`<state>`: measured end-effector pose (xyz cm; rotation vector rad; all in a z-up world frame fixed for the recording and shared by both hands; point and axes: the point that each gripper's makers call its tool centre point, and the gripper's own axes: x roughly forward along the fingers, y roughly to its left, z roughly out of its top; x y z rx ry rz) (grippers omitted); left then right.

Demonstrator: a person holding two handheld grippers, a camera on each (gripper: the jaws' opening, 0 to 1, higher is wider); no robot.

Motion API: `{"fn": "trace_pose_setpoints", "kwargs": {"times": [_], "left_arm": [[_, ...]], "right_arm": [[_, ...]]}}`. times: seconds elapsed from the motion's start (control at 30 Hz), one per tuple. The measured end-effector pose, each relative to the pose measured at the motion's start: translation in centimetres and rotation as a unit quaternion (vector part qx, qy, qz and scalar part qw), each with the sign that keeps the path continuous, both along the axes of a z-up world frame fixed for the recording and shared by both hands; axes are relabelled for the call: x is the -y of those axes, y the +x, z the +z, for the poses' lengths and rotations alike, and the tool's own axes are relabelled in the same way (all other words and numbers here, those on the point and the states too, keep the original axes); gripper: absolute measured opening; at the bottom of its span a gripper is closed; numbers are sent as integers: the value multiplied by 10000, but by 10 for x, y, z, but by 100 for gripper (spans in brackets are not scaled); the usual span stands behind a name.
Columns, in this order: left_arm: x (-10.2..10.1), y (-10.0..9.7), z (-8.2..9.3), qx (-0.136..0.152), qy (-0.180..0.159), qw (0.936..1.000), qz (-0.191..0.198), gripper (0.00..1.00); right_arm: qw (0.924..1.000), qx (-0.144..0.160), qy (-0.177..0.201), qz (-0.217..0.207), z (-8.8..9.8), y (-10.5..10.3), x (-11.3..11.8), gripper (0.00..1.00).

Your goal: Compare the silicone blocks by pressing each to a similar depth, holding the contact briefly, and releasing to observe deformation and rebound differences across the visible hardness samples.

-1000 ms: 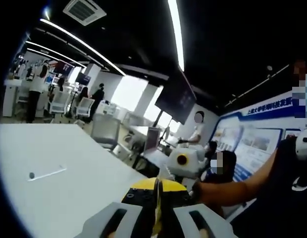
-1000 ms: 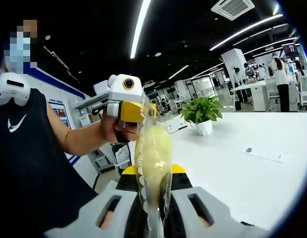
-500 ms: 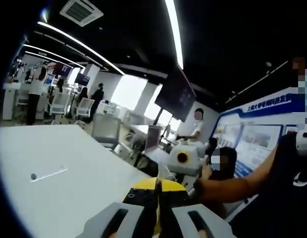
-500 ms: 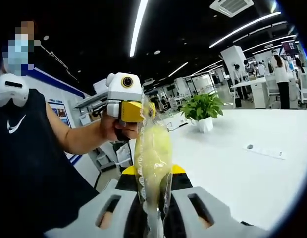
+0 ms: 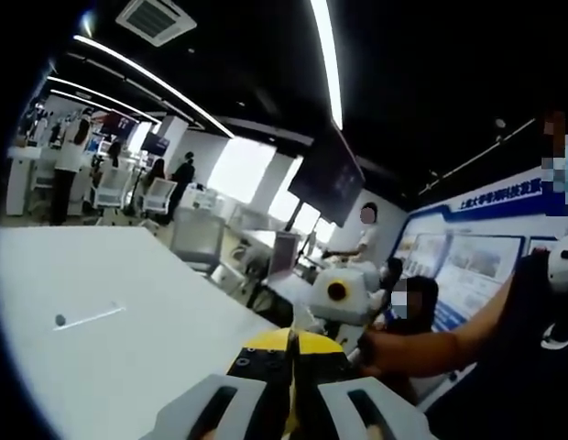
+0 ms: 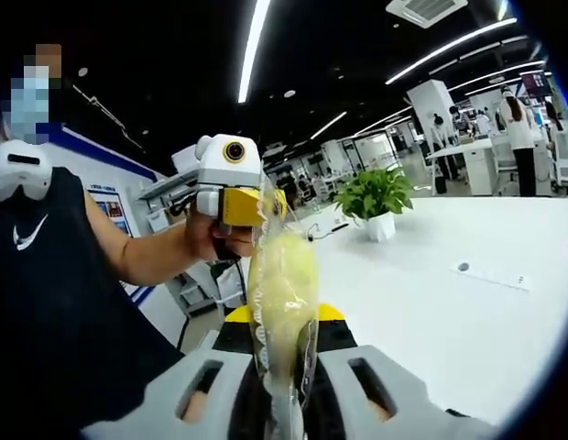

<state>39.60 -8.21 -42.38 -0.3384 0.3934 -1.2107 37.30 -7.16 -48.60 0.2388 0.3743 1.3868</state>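
White table (image 6: 467, 321) in a big open office is sitting below two raised grippers sharing one bagged yellow block.

Above the table, near its edge, the right gripper (image 6: 286, 403) is pinching the lower end of a clear bag (image 6: 284, 284) holding a soft yellow block, which is standing upright between its jaws. The left gripper (image 6: 231, 188), held in a hand, is touching the bag's top end. From its own camera the left gripper (image 5: 291, 403) is showing jaws pressed nearly together on a thin clear edge. A potted plant (image 6: 374, 200) is standing farther along the table.
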Motion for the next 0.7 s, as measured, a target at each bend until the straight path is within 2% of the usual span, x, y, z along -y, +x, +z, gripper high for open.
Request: {"fn": "trace_pose_setpoints", "kwargs": {"times": [0.3,0.43,0.47,0.5,0.6,0.63,0.7], "left_arm": [[8,-4,-1,90,76,9999,12,0],[15,-4,3,188,-50,9997,144,0],[16,-5,4,194,-84,9996,171,0],[17,-5,6,192,-120,9996,194,0],[18,-3,10,280,-147,9990,327,0],[18,-2,12,276,-181,9988,351,0],[18,-2,14,278,-220,9986,389,0]], "right_arm": [[9999,70,-133,77,0,-4,8,1],[9998,52,-118,116,2,-2,17,2],[9999,91,-87,116,3,-1,18,3],[9996,267,-40,74,5,1,18,4],[9996,261,-31,72,7,3,20,6],[9990,445,-51,59,10,6,20,7],[9986,506,-66,124,12,5,21,9]]}}
